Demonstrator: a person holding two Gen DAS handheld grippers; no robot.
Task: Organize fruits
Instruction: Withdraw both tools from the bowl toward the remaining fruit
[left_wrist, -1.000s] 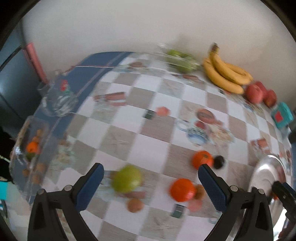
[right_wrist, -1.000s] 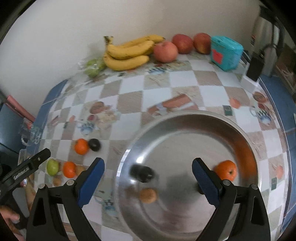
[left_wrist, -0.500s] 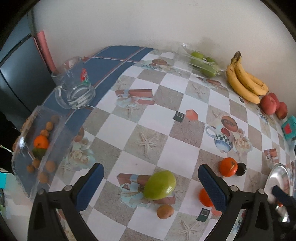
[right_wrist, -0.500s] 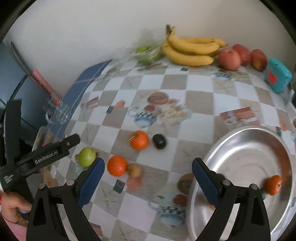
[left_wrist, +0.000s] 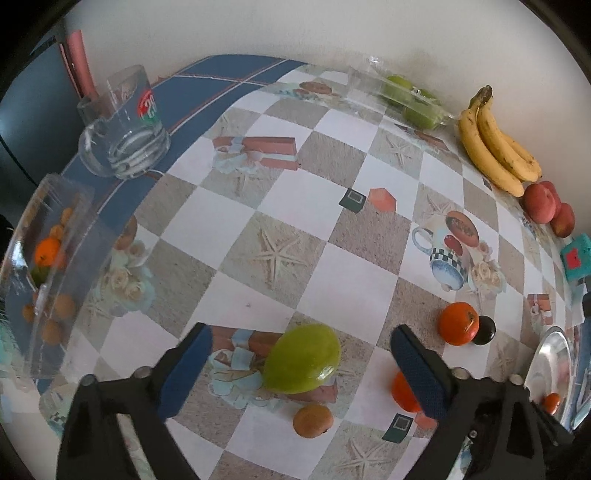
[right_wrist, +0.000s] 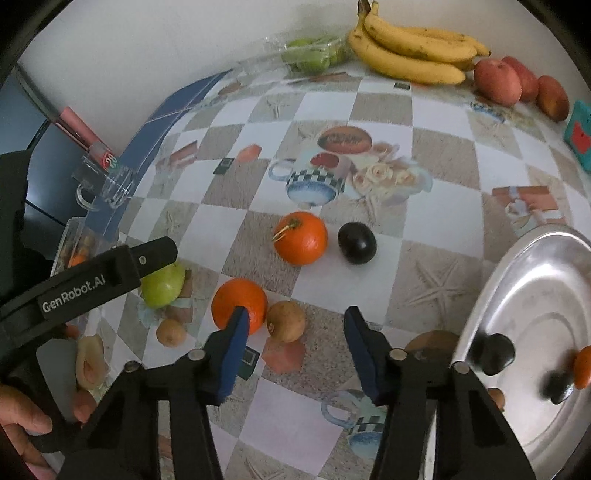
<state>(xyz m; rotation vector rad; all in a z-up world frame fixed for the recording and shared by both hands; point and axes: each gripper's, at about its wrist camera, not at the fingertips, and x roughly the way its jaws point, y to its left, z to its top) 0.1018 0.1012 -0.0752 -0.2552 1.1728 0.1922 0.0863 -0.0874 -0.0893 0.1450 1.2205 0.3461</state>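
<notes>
My left gripper (left_wrist: 301, 332) hangs over a green pear-like fruit (left_wrist: 301, 358). Its jaws are closing with the fruit between them, and the pads stand clear of it. My right gripper (right_wrist: 295, 314) is closing around a small brown fruit (right_wrist: 286, 320), with gaps left on both sides. Its left finger overlaps an orange (right_wrist: 239, 308). Another orange (right_wrist: 301, 243) and a dark plum (right_wrist: 357, 243) lie just beyond. A second small brown fruit (left_wrist: 313, 421) lies near the green one. The steel plate (right_wrist: 535, 295) on the right holds dark fruits and a small orange.
Bananas (right_wrist: 413, 55), red apples (right_wrist: 496, 81) and a clear box of green fruit (right_wrist: 310, 55) line the far wall. A teal box (right_wrist: 580, 133) is far right. A glass mug (left_wrist: 123, 125) and a clear fruit container (left_wrist: 40, 266) stand at the left edge.
My right gripper swung left from over the plate to the loose fruits and its jaws narrowed a lot. My left gripper sank toward the green fruit and narrowed slightly.
</notes>
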